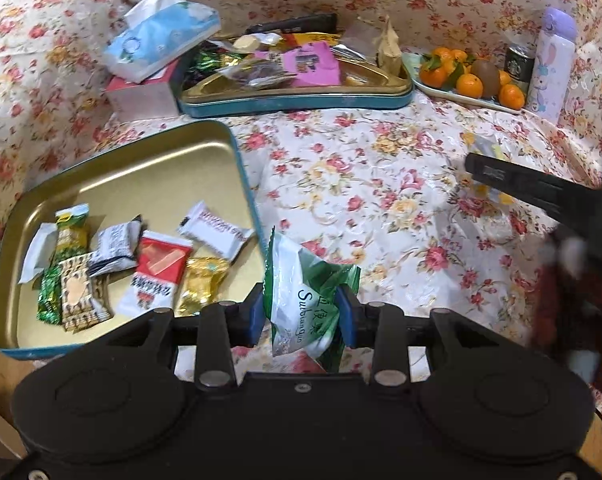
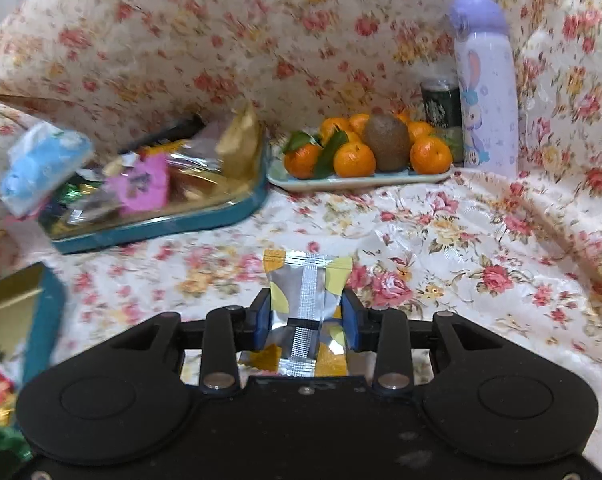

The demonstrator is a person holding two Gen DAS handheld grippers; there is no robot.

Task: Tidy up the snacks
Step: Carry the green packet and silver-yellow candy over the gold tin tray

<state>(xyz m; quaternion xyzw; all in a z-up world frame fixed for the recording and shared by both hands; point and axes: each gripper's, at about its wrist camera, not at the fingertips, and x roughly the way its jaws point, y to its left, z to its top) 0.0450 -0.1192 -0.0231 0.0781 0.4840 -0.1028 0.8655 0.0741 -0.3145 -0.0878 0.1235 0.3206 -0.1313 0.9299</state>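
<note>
Green-and-white snack packet [image 1: 307, 300]: clamped between the blue pads [image 1: 254, 316] of the left gripper [image 1: 303, 316], held above the floral cloth [image 1: 381, 168] just right of the near gold tin tray [image 1: 149, 152]. Silver-and-yellow snack packet [image 2: 307, 304]: clamped between the pads of the right gripper [image 2: 307, 326], seam side facing the camera, held over the same cloth.

Near gold tin tray: contains several wrapped snacks, among them a red-and-white packet [image 1: 159, 276] and a gold candy [image 1: 199, 284] lying side by side. Far tin tray [image 1: 301, 98]: teal-sided, piled with mixed wrappers, including a pink packet [image 1: 311, 64]. A tissue pack [image 1: 161, 38] rests at its left end.

Fruit plate [image 2: 361, 178]: just right of the far tray, carrying oranges [image 2: 355, 160] and a kiwi [image 2: 387, 144]. A dark can [image 2: 441, 106] and a lilac bottle [image 2: 487, 88] stand upright behind it.
</note>
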